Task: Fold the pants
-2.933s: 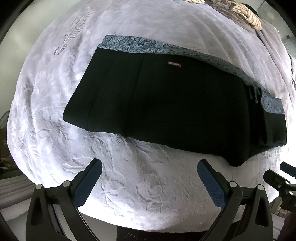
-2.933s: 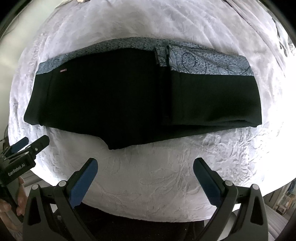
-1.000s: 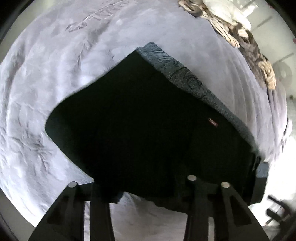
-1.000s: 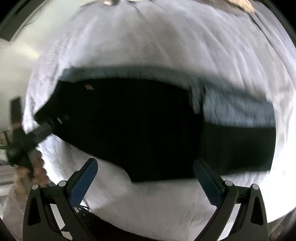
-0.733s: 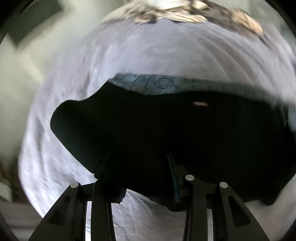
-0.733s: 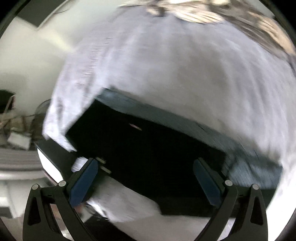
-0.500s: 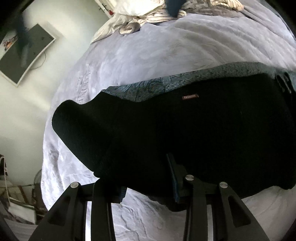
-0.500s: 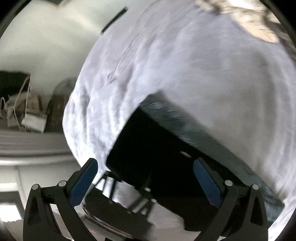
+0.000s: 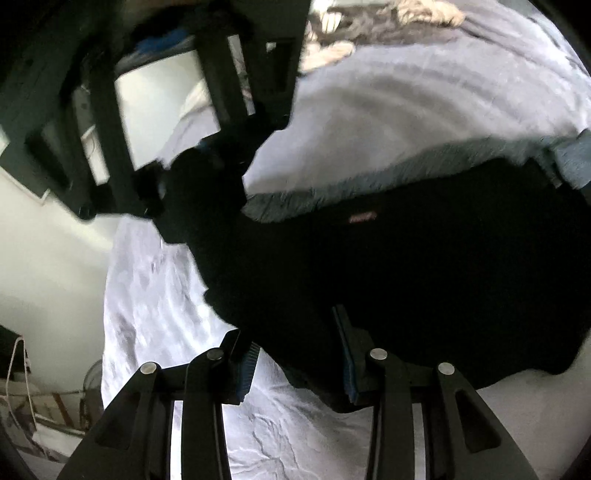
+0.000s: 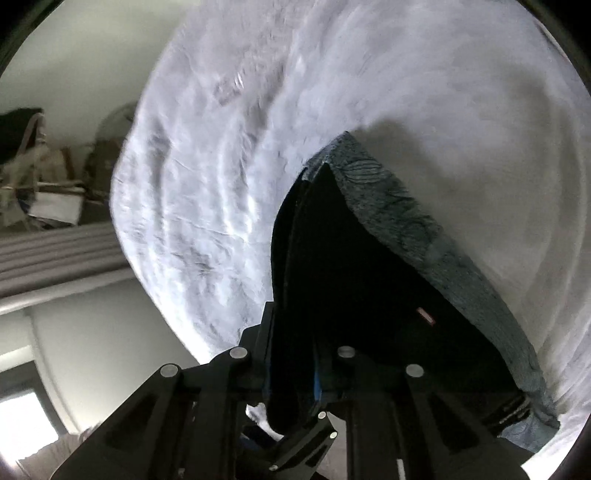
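Bed surface: pale lavender embossed bedspread (image 10: 424, 74), ahead of both claws. Crumpled laundry (image 9: 388, 22) lies at the far edge. Off-white wall (image 10: 92, 44) stands left; cluttered shelving (image 10: 40, 184) below it.

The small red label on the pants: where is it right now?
In the left wrist view the red label sits right of centre on the black pants, just below the blue patterned band. In the right wrist view it sits lower right, beside that band.

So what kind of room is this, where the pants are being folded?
Most likely a bedroom. The black pants with the blue patterned waistband lie on a wide pale embossed bedspread, rumpled striped bedding is piled at its far end, and household clutter stands alongside.
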`<action>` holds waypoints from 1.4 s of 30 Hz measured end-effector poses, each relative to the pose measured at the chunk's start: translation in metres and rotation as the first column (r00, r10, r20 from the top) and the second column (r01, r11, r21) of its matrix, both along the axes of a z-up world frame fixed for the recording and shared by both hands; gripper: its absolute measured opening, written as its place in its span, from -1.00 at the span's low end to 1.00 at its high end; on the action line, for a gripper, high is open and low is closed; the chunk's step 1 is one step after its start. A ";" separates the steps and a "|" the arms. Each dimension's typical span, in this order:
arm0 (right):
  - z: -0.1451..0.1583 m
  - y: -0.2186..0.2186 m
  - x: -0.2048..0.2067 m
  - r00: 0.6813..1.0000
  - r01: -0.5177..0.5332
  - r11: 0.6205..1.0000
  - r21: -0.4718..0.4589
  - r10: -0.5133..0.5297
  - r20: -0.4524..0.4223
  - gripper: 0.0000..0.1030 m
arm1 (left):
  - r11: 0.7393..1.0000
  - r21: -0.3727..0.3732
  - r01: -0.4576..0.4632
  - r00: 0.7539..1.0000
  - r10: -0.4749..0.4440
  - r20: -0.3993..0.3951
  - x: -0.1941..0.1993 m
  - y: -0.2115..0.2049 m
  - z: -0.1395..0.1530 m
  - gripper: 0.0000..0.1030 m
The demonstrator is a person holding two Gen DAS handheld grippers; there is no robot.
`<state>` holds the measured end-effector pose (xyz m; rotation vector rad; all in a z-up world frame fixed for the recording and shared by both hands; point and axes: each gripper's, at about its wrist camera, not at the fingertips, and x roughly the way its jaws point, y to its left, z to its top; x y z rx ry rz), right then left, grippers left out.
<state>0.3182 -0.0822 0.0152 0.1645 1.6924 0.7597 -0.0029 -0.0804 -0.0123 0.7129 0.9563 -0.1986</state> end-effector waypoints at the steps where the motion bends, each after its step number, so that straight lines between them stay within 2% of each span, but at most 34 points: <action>1: 0.006 -0.012 -0.002 1.000 0.018 1.000 0.021 -0.018 0.009 -0.69 | 1.000 -0.016 0.016 1.000 -0.016 0.009 -0.003 -0.007 0.010 -0.25; 4: 0.027 -0.061 -0.013 0.994 0.105 0.989 0.108 -0.109 0.025 -0.69 | 0.998 -0.049 0.050 0.998 -0.048 0.029 -0.007 -0.025 0.033 -0.25; 8: 0.053 -0.134 -0.036 0.968 0.232 0.947 0.222 -0.247 0.041 -0.69 | 0.987 -0.099 0.123 0.991 -0.117 0.062 -0.022 -0.060 0.064 -0.25; 13: 0.075 -0.232 -0.080 0.909 0.374 0.875 0.307 -0.412 0.068 -0.69 | 0.958 -0.144 0.249 0.967 -0.239 0.085 -0.045 -0.123 0.093 -0.25; 18: 0.075 -0.322 -0.135 0.833 0.493 0.795 0.354 -0.549 0.072 -0.69 | 0.912 -0.166 0.376 0.927 -0.370 0.067 -0.076 -0.192 0.095 -0.25; 20: 0.067 -0.359 -0.156 0.803 0.536 0.767 0.352 -0.592 0.068 -0.69 | 0.895 -0.168 0.414 0.910 -0.412 0.044 -0.090 -0.219 0.087 -0.25; 23: 0.033 -0.408 -0.193 0.739 0.632 0.697 0.339 -0.674 0.008 -0.69 | 0.874 -0.164 0.456 0.886 -0.464 -0.006 -0.113 -0.256 0.067 -0.25; 27: -0.013 -0.449 -0.228 0.673 0.713 0.625 0.318 -0.737 -0.060 -0.69 | 0.848 -0.136 0.512 0.852 -0.522 -0.050 -0.145 -0.297 0.038 -0.25; 30: -0.042 -0.475 -0.248 0.628 0.756 0.578 0.307 -0.772 -0.093 -0.69 | 0.835 -0.120 0.537 0.835 -0.546 -0.069 -0.159 -0.312 0.018 -0.25; 33: -0.071 -0.485 -0.258 0.609 0.781 0.566 0.264 -0.785 -0.117 -0.69 | 0.827 -0.087 0.555 0.819 -0.562 -0.113 -0.172 -0.329 -0.009 -0.25; 37: -0.115 -0.491 -0.266 0.588 0.805 0.556 0.209 -0.795 -0.149 -0.69 | 0.819 -0.033 0.574 0.809 -0.572 -0.135 -0.182 -0.331 -0.032 -0.24; 40: -0.131 -0.494 -0.270 0.552 0.832 0.520 0.193 -0.813 -0.187 -0.52 | 0.807 -0.059 0.588 0.790 -0.588 -0.172 -0.179 -0.323 -0.025 -0.07; 42: -0.131 -0.495 -0.273 0.534 0.844 0.504 0.184 -0.824 -0.189 -0.37 | 0.805 -0.085 0.586 0.784 -0.591 -0.190 -0.178 -0.311 -0.015 0.16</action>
